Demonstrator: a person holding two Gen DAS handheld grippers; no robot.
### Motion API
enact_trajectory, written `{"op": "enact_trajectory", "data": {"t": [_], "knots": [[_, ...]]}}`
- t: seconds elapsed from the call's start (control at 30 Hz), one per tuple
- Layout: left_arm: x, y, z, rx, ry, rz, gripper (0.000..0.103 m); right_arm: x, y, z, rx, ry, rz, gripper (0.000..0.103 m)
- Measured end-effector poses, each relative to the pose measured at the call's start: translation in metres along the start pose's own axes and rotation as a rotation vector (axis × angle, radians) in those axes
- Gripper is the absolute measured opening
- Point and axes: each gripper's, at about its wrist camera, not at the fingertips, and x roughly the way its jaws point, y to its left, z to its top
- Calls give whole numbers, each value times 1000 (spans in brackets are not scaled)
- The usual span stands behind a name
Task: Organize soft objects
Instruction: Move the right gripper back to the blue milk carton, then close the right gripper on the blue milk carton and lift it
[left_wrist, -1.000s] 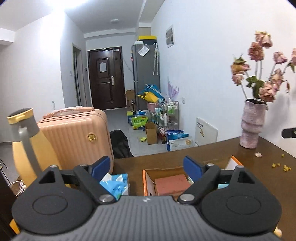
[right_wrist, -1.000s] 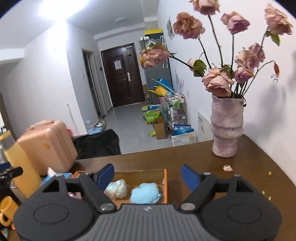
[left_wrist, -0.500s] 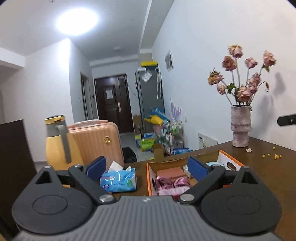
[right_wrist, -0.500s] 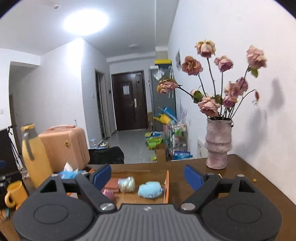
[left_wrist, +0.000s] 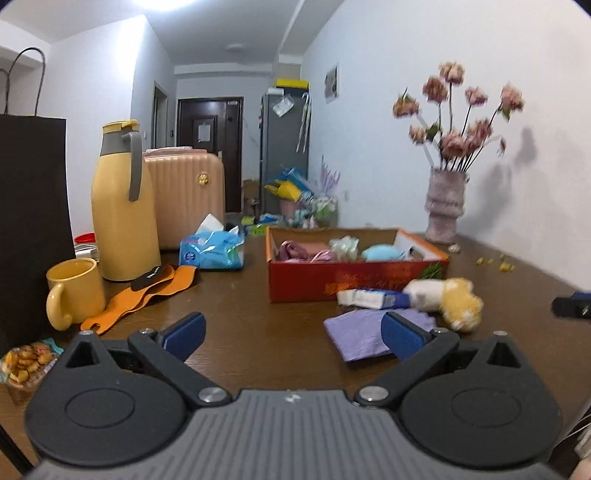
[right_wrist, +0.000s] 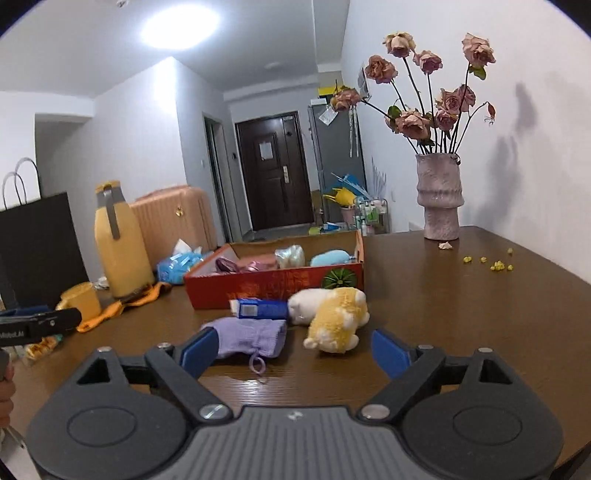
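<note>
Brown surface (right_wrist: 461, 314), messy hallway behind. Both grippers' fingers opening wide, nothing btwn them. Plush toy (right_wrist: 338, 319) and purple cloth (right_wrist: 251, 336) at 12 o'clock, just outside red box (right_wrist: 273, 286). Could snag cloth w/ toy if grabbing sloppy.

a lived-in flat, seen from a brown wooden dining table (right_wrist: 461, 314). on it: pink vase (right_wrist: 439, 195) w/ dried roses, yellow thermos jug (left_wrist: 123, 203) & matching mug (left_wrist: 74, 291), tissue pack (left_wrist: 212, 249). behind: peach suitcase (left_wrist: 188, 195), narrow hallway w/ dark front door (right_wrist: 273, 170), grey fridge (left_wrist: 284, 140), bags & boxes cluttering the tiled floor.
</note>
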Motion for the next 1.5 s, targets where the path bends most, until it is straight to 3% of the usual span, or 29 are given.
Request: {"op": "enact_trajectory", "data": {"t": [0.2, 0.33, 0.53, 0.6, 0.63, 0.73, 0.93, 1.07, 1.17, 1.23, 1.37, 1.43, 1.5], "knots": [[36, -2, 8, -30, 8, -43, 103, 37, -1, 15, 51, 28, 76, 82], [81, -11, 18, -52, 33, -43, 99, 97, -1, 25, 97, 106, 140, 59], [158, -20, 34, -166, 129, -107, 94, 200, -12, 29, 325, 176, 248, 58], [180, -23, 36, -197, 172, -118, 85, 231, -14, 27, 373, 224, 248, 57], [188, -24, 36, -209, 192, -130, 81, 242, -13, 27, 366, 225, 242, 51], [212, -26, 33, -246, 259, -185, 75, 262, -13, 27, 334, 251, 199, 51], [240, -34, 22, -328, 375, -306, 53, 280, -17, 21, 322, 291, 177, 52], [251, -40, 14, -336, 399, -302, 46, 284, -23, 16, 367, 280, 181, 54], [251, -42, 13, -353, 400, -335, 25, 291, -21, 17, 338, 274, 188, 54], [249, -44, 15, -356, 391, -332, 21, 295, -23, 17, 360, 287, 221, 38], [232, -48, 21, -343, 365, -331, 18, 273, -24, 26, 345, 293, 224, 26], [214, -47, 25, -346, 343, -392, 11, 245, -22, 32, 339, 279, 295, 18], [190, -47, 26, -348, 323, -444, 11, 212, -16, 31, 340, 263, 364, 14]]}}
